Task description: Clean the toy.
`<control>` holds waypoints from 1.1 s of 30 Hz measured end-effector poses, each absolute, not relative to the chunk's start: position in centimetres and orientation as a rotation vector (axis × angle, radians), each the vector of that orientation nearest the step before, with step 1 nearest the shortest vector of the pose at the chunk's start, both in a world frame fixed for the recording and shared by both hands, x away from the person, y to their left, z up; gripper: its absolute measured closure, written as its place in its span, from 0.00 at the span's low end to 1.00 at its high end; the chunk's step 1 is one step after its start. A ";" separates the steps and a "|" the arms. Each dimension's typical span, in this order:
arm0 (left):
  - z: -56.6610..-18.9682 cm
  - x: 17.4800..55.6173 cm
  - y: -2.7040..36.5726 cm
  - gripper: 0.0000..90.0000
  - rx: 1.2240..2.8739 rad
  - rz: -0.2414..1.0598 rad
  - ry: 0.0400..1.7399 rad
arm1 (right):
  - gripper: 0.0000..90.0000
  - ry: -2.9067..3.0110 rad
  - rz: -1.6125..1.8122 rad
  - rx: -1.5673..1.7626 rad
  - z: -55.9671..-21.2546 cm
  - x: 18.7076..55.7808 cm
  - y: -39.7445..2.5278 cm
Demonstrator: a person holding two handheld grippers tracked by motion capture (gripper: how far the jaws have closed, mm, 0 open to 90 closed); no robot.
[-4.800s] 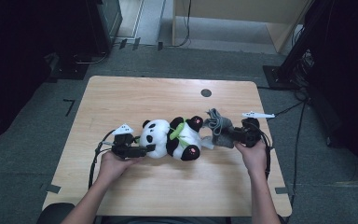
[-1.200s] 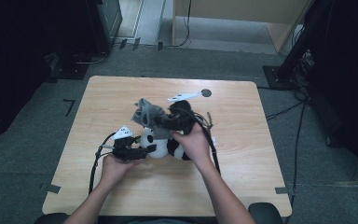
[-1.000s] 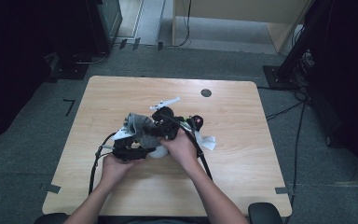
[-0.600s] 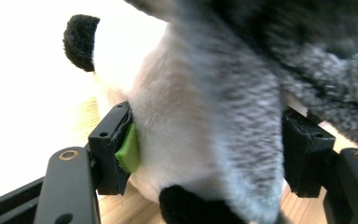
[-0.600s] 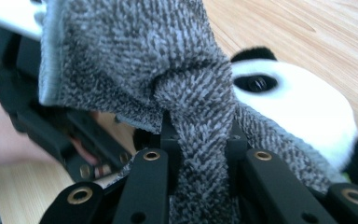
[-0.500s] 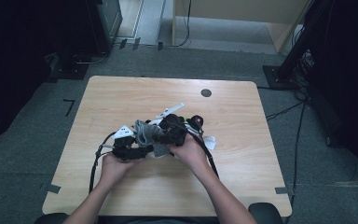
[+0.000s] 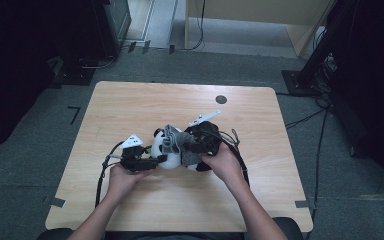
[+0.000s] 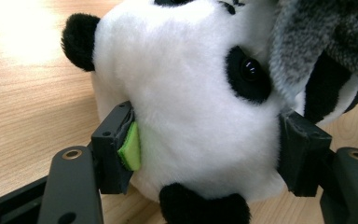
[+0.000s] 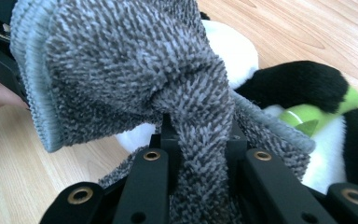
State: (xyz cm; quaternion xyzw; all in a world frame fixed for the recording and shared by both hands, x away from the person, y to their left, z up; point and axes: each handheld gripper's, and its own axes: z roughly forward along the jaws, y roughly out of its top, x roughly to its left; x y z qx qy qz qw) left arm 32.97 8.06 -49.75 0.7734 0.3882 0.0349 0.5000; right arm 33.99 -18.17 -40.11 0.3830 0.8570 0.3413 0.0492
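Note:
A plush panda (image 7: 167,155) lies on its side near the middle of the wooden table (image 7: 130,105). My left gripper (image 7: 152,161) is shut on the panda's white head (image 8: 191,112), one jaw at each side of it. My right gripper (image 7: 182,146) is shut on a grey knitted sock (image 9: 135,79), pinched between its jaws. The grey sock (image 7: 171,137) hangs over the top of the panda's head and covers part of its face (image 8: 303,42). The panda's black arm and green leaf (image 9: 317,114) lie behind the sock.
A dark round hole (image 7: 221,99) is set in the far part of the table. A cable (image 7: 102,172) loops from my left gripper toward the front edge. Dark floor and cables (image 7: 305,117) surround the table.
My right gripper carried the sock from the panda's right side up and over to the left, then lowered it onto the panda's head. My left gripper has stayed on the head.

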 end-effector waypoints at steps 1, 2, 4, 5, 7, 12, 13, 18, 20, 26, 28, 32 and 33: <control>-49.8 33.0 8.1 0.35 1.868 0.083 0.940 | 0.87 2.603 1.037 1.163 -40.0 34.0 -18.3; -49.8 33.0 8.1 0.35 1.865 0.083 0.939 | 0.87 2.594 1.032 1.158 -39.8 34.0 -18.5; -49.8 33.0 8.1 0.35 1.863 0.083 0.942 | 0.87 2.565 1.011 1.154 -39.4 34.0 -18.8; -49.8 32.9 8.1 0.35 1.866 0.085 0.943 | 0.87 2.532 0.988 1.154 -39.1 34.0 -19.0; -49.8 32.9 8.0 0.35 1.868 0.090 0.943 | 0.86 2.464 0.928 1.171 -38.3 34.3 -19.7; -49.9 32.9 8.0 0.34 1.858 0.093 0.947 | 0.86 2.427 1.040 1.270 -36.7 35.3 -20.6; -49.9 32.9 8.0 0.34 1.858 0.097 0.944 | 0.86 2.425 1.048 1.255 -36.3 35.4 -20.2; -49.9 32.8 7.9 0.33 1.858 0.113 0.944 | 0.86 2.461 1.168 1.198 -35.0 36.1 -16.8; -49.9 32.8 7.9 0.33 1.858 0.116 0.943 | 0.86 2.473 1.196 1.175 -34.8 36.3 -15.2; -49.8 32.7 7.9 0.33 1.861 0.129 0.935 | 0.86 2.573 1.171 1.194 -36.9 37.0 -10.9; -49.8 32.7 7.9 0.34 1.865 0.133 0.934 | 0.86 2.627 1.156 1.223 -38.5 37.3 -10.2; -49.7 32.7 7.9 0.34 1.868 0.121 0.948 | 0.86 2.642 1.159 1.234 -40.5 37.1 -10.4; -49.7 32.7 7.8 0.35 1.869 0.120 0.948 | 0.86 2.639 1.146 1.222 -40.4 37.0 -10.6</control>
